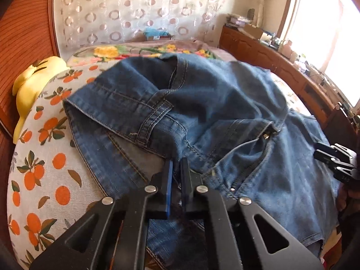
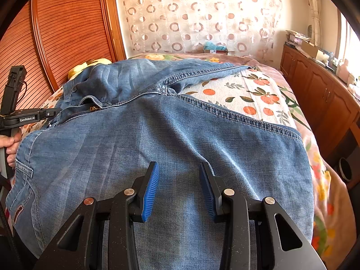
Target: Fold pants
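Pinching denim at the waist end, the left gripper (image 1: 176,168) sits nearer the zipper, while the spread right gripper (image 2: 178,180) hovers over the jeans (image 2: 157,135), whose legs run away across the bed (image 2: 258,94).

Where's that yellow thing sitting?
In the left wrist view, the yellow cushion lies at the far left, between the wooden headboard and the jeans.

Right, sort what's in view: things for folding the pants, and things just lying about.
For the job:
jeans
left hand-held gripper, pinching denim
right hand-held gripper, open

Lying about:
yellow plush toy
orange-print sheet
wooden cabinet
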Demonstrator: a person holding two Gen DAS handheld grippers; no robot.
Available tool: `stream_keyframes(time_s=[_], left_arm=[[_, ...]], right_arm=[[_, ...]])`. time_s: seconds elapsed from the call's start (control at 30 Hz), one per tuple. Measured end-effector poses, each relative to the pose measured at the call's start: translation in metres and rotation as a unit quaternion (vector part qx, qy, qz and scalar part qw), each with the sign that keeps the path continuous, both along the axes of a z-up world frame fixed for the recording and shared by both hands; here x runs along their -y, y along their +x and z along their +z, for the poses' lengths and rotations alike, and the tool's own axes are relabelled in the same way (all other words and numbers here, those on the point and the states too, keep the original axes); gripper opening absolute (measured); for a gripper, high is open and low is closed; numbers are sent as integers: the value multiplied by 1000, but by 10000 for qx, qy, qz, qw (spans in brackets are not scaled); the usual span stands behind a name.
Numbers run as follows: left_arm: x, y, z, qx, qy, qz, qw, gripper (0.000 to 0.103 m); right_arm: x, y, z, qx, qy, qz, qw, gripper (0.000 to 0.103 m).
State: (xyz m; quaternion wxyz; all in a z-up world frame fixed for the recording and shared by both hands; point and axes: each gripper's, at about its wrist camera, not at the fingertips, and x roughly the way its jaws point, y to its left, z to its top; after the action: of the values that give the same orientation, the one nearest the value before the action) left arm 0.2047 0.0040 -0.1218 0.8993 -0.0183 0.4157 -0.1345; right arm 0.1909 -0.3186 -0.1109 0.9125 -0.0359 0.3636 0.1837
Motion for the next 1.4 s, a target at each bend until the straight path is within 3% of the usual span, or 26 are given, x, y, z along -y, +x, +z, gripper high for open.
stream_keyframes(time_s=[0.27, 0.47, 0.57, 0.7, 0.87, 1.13, 1.4], left_arm=[[-32, -20, 65, 694, -632, 191, 9954, 6], [-22, -18, 60, 646, 104, 345, 9973, 9], [-30, -16, 52, 450, -213, 298, 9983, 21], [-24, -17, 49, 508, -216, 166, 9983, 45], [-8, -12, 46, 569, -105, -34, 9983, 49], [-2, 10, 21, 311, 122, -34, 9994, 49], [-12, 21, 2, 206, 222, 154, 9994, 49]], right_arm=[[-2, 1, 0, -4, -3, 12, 10000, 39], [-1, 1, -1, 11, 4, -48, 10000, 39], [-1, -1, 0, 64, 13, -69, 10000, 39], [-1, -3, 4, 148, -50, -87, 9998, 39], [9, 6, 26, 222, -43, -1, 9997, 39], [35, 90, 58, 151, -121, -214, 9996, 39], [49, 214, 43, -449, 319, -732, 9958, 39]])
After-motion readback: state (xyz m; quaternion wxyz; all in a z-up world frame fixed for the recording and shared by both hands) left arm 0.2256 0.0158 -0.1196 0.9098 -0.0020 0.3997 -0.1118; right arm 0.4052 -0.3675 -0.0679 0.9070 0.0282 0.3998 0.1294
